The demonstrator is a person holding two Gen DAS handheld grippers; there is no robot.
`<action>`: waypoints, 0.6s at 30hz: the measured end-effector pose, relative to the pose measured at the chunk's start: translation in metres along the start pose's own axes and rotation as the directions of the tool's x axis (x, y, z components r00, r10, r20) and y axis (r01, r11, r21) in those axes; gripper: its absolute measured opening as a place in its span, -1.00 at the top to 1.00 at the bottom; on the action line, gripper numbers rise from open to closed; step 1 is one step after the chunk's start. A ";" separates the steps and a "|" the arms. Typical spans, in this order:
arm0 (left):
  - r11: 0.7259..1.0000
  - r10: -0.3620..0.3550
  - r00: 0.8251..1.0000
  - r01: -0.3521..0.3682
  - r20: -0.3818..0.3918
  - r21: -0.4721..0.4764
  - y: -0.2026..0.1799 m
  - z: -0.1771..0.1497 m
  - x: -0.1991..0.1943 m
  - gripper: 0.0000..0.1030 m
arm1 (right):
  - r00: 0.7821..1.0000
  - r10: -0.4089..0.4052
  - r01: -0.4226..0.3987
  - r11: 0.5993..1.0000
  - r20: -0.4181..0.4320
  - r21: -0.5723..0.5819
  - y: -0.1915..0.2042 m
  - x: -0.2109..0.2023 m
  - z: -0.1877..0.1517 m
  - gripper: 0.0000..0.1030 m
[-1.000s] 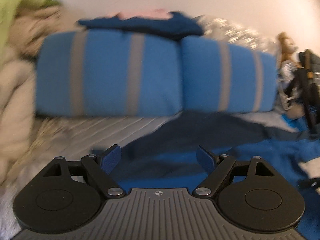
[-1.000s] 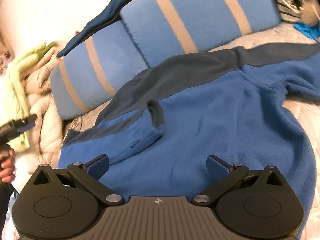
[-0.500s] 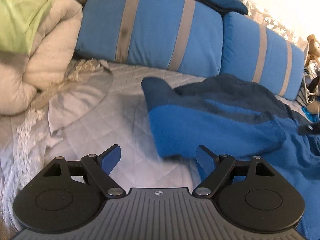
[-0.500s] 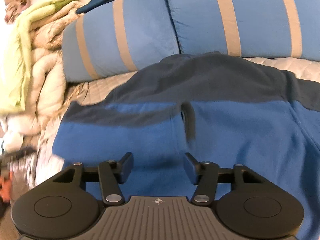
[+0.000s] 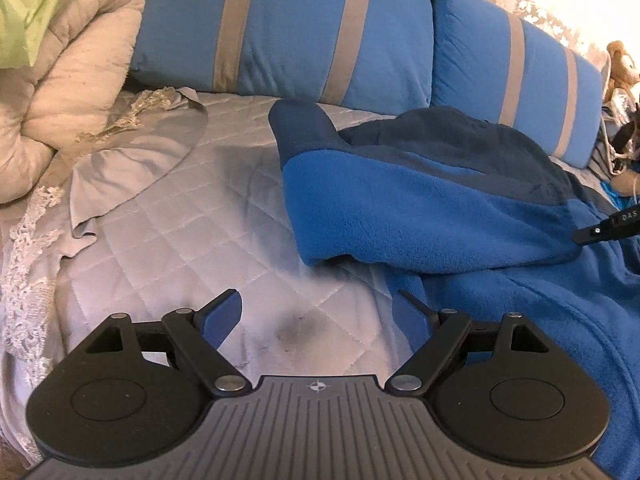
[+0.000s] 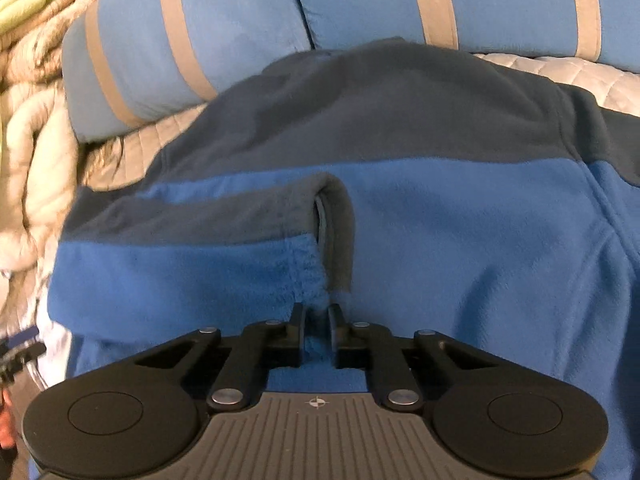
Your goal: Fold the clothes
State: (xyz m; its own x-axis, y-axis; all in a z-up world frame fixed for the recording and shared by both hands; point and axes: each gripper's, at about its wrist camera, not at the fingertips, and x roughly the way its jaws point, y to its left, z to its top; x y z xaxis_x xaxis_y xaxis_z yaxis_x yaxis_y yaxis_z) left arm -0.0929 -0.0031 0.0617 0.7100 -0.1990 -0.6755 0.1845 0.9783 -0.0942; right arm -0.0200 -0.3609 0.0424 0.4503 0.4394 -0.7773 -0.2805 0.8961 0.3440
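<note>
Right gripper (image 6: 318,312): jaws, spread a second ago, now pinch sleeve cuff (image 6: 334,216) of blue fleece (image 6: 460,240) lying on quilt (image 5: 192,224). Left gripper (image 5: 316,316): jaws spread, empty, beside fleece edge. Sleeve fold likely next.

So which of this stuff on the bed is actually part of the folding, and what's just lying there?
In the job:
- blue fleece jacket
- right gripper, pinching its cuff
- left gripper, open

Lying about:
- striped pillows
- cream comforter
- quilted bedspread
- stuffed toy
</note>
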 end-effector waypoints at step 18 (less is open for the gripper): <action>1.000 -0.011 1.000 0.011 0.020 -0.004 -0.005 0.000 -0.011 -0.61 | 0.982 -0.121 0.162 0.166 0.143 -0.973 0.105 0.003 -0.069 -0.25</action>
State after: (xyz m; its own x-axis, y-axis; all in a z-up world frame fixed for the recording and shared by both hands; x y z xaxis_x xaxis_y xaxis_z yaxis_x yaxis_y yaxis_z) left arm -0.1021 -0.0059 0.0695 0.7213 -0.2110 -0.6597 0.1899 0.9762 -0.1046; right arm -0.1072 -0.2699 0.0399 0.5977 0.3319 -0.7298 -0.7980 0.1584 -0.5815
